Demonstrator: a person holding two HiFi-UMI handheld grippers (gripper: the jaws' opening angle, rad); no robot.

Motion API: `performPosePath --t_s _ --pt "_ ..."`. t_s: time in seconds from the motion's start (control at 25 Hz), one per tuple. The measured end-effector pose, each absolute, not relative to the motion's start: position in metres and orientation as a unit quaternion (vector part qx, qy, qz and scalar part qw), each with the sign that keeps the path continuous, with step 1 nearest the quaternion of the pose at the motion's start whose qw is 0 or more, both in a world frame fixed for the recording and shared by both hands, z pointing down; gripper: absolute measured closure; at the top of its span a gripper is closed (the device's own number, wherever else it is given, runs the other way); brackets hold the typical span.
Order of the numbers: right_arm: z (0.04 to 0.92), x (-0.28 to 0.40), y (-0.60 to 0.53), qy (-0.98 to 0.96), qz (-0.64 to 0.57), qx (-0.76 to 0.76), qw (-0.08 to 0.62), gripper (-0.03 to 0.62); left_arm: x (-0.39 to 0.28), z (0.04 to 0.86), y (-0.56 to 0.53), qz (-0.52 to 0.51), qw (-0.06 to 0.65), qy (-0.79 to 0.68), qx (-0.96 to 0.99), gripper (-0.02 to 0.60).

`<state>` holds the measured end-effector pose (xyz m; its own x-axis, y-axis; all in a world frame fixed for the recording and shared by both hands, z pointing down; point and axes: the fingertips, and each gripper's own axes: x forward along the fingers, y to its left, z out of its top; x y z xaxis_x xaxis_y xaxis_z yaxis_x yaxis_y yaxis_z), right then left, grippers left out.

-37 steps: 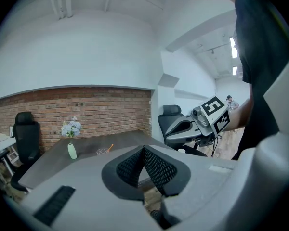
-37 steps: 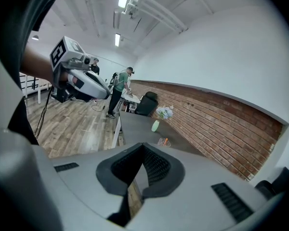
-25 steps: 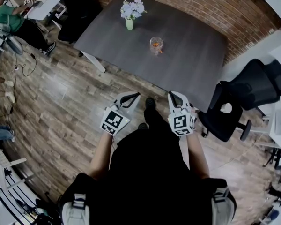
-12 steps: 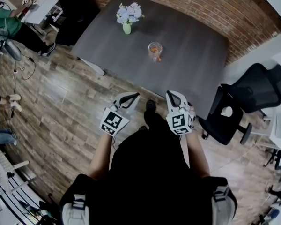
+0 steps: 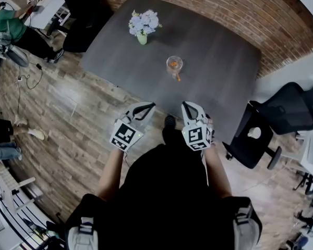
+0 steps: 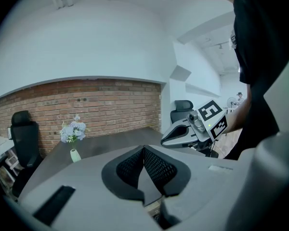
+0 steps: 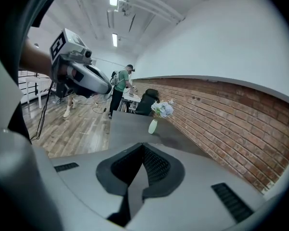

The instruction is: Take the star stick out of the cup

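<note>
Short of the tabletop (image 5: 219, 61), left claw (image 5: 150, 106) and right claw (image 5: 188, 105) sit closed; hasty reaching could topple the seemingly glass cup (image 5: 173, 64).

- L gripper (image 5: 144, 108): held in front of torso at person's left, jaws pointing fwd and angled inward toward R one. Own view (image 6: 144, 149): jaws together, tips touching, nothing between.
- R gripper (image 5: 190, 108): held level w/ L, near it but apart, jaws pointing fwd. Own view (image 7: 143, 148): jaws together, nothing between.
- L forearm (image 5: 111, 166): bare, bent at elbow, reaching fwd.
- R forearm (image 5: 215, 166): bare, same pose, roughly parallel to L.
- Both marker cubes face up toward head view.
</note>
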<state>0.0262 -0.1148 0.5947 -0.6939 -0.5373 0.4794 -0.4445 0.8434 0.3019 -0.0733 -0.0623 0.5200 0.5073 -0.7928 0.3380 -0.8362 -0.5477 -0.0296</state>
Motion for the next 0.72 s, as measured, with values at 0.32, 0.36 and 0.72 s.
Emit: performPosePath --t_s 0.32,0.36,0.72 --pt "0.607 0.008 -0.152 -0.924 -0.059 0.249 0.284 0.585 -0.082 0.517 -0.103 0.166 0.074 -0.471 0.863 0.578" --pt "0.608 0.007 -0.156 -0.924 -0.06 0.247 0.287 0.583 -0.084 0.517 -0.107 0.166 0.074 -0.473 0.862 0.578" --pt "0.614 -0.007 -0.196 -0.925 -0.063 0.225 0.299 0.563 -0.096 0.516 -0.146 0.165 0.081 -0.486 0.854 0.578"
